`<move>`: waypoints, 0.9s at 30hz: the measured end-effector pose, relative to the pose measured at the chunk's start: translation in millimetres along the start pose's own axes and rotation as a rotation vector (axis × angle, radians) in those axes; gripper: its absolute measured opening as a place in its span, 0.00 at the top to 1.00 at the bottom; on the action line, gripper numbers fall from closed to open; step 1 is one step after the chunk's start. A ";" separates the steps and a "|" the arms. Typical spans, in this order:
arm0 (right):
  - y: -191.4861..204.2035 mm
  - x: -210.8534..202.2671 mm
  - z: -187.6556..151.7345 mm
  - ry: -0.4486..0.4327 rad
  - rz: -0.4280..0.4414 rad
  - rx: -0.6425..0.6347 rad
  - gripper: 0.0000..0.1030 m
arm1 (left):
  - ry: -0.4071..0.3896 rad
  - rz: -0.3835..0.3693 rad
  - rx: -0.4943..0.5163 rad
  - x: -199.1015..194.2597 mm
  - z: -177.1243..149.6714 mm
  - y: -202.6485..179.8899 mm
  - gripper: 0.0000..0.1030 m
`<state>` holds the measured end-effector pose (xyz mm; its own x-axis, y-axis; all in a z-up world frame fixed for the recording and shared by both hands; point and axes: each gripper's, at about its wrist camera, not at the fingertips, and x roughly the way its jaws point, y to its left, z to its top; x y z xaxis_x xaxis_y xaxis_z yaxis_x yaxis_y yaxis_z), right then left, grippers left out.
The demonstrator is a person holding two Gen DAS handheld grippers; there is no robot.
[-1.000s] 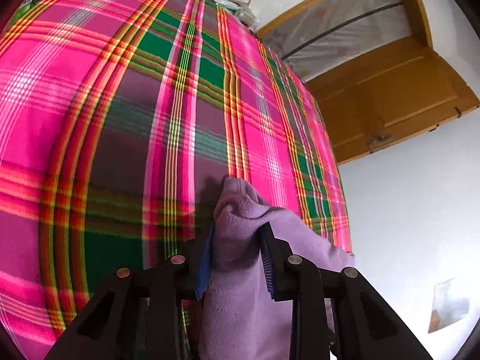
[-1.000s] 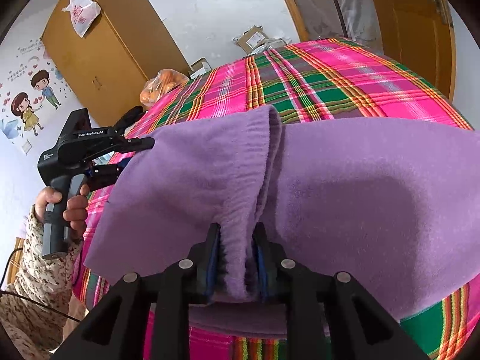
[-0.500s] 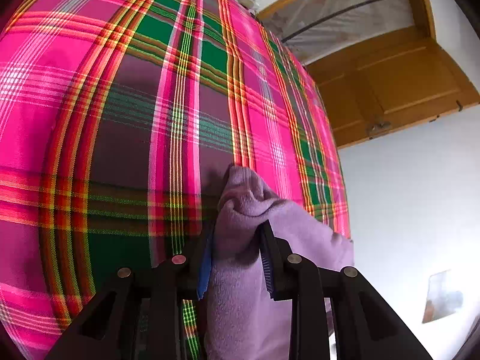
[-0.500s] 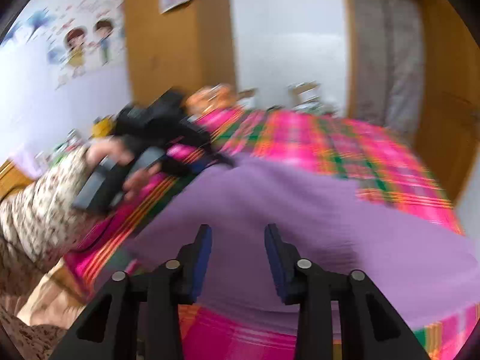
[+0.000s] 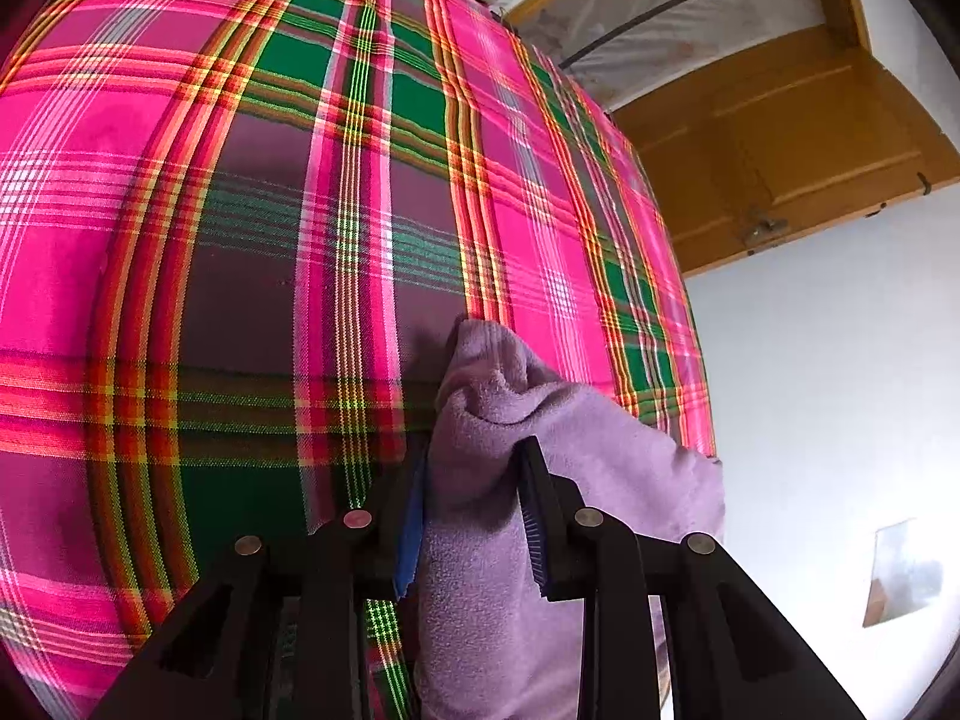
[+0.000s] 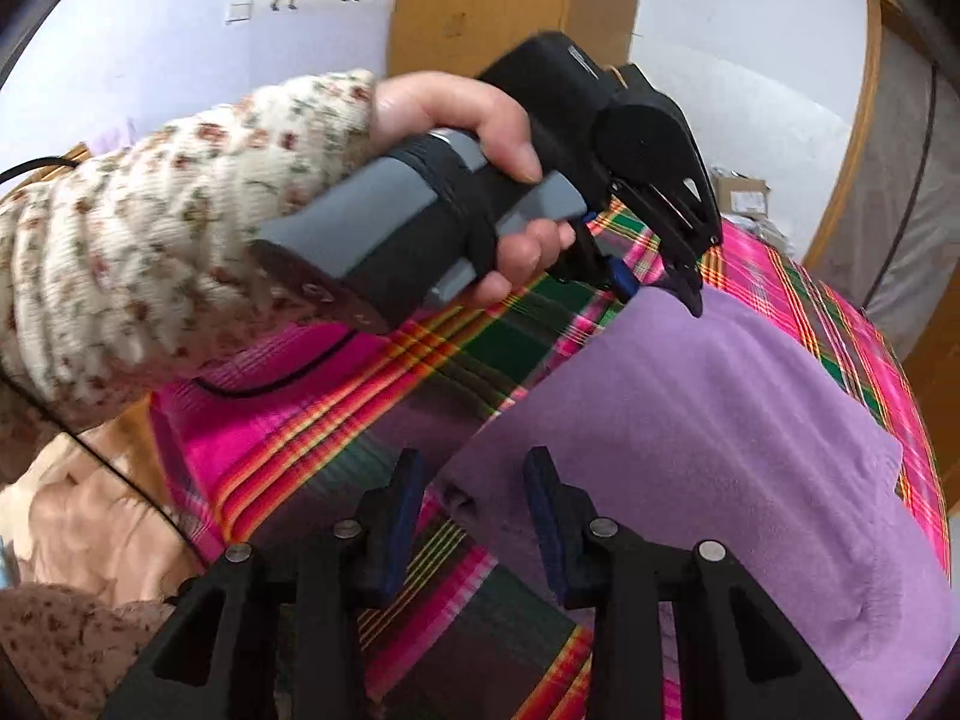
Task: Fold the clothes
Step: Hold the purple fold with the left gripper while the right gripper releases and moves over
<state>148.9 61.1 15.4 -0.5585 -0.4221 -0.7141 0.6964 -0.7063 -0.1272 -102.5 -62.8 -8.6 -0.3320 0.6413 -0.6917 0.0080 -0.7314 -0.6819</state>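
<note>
A purple fleece garment (image 6: 720, 450) lies spread on the pink and green plaid bed cover (image 6: 336, 420). My right gripper (image 6: 474, 462) is open just above the garment's near edge, with nothing between its fingers. At the garment's far corner my left gripper (image 6: 660, 291) is held by a person's hand (image 6: 480, 138) and pinches the cloth. In the left wrist view the left gripper (image 5: 474, 468) is shut on a bunched fold of the purple garment (image 5: 600, 450), low over the plaid cover (image 5: 270, 210).
A floral sleeve (image 6: 150, 240) and a black cable (image 6: 270, 387) cross the bed's left side. A wooden wardrobe (image 6: 510, 0) and cardboard boxes (image 6: 741, 201) stand beyond the bed. A wooden door (image 5: 780, 150) and a white wall are at the right.
My right gripper let go of the purple garment, opened and swung left toward the other hand. The garment dropped onto the bed. The left gripper kept its hold and sank a little.
</note>
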 end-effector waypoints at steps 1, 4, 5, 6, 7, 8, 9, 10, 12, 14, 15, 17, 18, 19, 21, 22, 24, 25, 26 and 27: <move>-1.2 0.9 0.0 0.003 -0.010 0.010 0.83 | 0.000 -0.002 -0.003 -0.4 -0.1 -0.4 0.71; 3.7 -3.9 -2.5 0.008 -0.022 -0.003 0.91 | -0.004 -0.010 -0.014 -11.3 -1.6 8.8 0.71; 6.0 -6.1 -3.5 0.010 -0.024 -0.011 0.93 | -0.007 -0.009 -0.014 -11.0 -1.2 8.9 0.71; 8.2 -8.4 -4.5 0.011 -0.027 -0.019 0.93 | -0.011 -0.009 -0.014 -10.7 -0.8 9.0 0.71; 10.5 -10.6 -5.6 0.012 -0.030 -0.027 0.94 | -0.014 -0.009 -0.014 -10.4 -0.4 9.2 0.71; 12.8 -12.8 -6.6 0.014 -0.032 -0.035 0.94 | -0.018 -0.009 -0.014 -10.1 0.0 9.3 0.71; 13.8 -14.4 -7.6 0.015 -0.035 -0.038 0.94 | -0.021 -0.008 -0.013 -9.8 0.4 9.4 0.71; 13.1 -14.5 -8.4 0.015 -0.036 -0.035 0.94 | -0.025 -0.008 -0.013 -9.5 0.8 9.6 0.71; 11.8 -13.7 -9.1 0.017 -0.032 -0.032 0.94 | -0.027 -0.012 -0.020 -8.6 2.1 10.5 0.71; 12.0 -14.2 -9.7 0.012 -0.023 -0.033 0.94 | -0.027 -0.017 -0.030 -7.5 3.7 11.6 0.71; 11.7 -14.5 -10.1 0.011 -0.020 -0.034 0.94 | -0.029 -0.019 -0.033 -7.7 4.0 11.9 0.71; 10.3 -15.3 -11.1 0.010 -0.017 -0.032 0.95 | -0.037 -0.021 -0.034 -10.7 3.2 11.6 0.71; 9.7 -15.7 -11.5 0.010 -0.015 -0.029 0.95 | -0.041 -0.022 -0.034 -12.2 2.8 11.4 0.71; 9.1 -16.1 -11.9 0.009 -0.013 -0.027 0.95 | -0.045 -0.023 -0.034 -13.7 2.4 11.2 0.73; 12.7 -24.8 -13.0 -0.003 -0.010 -0.024 0.95 | -0.051 -0.027 -0.038 -16.3 1.6 11.3 0.73; 13.0 -28.8 -14.8 -0.010 -0.006 -0.021 0.95 | -0.050 -0.033 -0.050 -16.8 0.7 12.9 0.73; 9.5 -34.4 -21.2 -0.023 0.014 -0.010 0.96 | -0.042 -0.037 -0.071 -16.8 -0.6 14.8 0.73; 8.0 -37.3 -23.4 -0.032 0.022 -0.004 0.96 | -0.046 -0.036 -0.073 -17.6 -0.9 13.9 0.77; 7.2 -39.6 -24.0 -0.041 0.025 -0.001 0.96 | -0.057 -0.038 -0.074 -20.3 -1.6 12.4 0.78; 7.1 -41.1 -24.4 -0.044 0.028 0.000 0.96 | -0.071 -0.039 -0.056 -23.7 -2.1 8.5 0.78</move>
<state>187.8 87.4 27.0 -0.5580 -0.4662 -0.6865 0.7122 -0.6936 -0.1078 -92.6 -83.7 1.5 -0.3992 0.6493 -0.6473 0.0456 -0.6911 -0.7213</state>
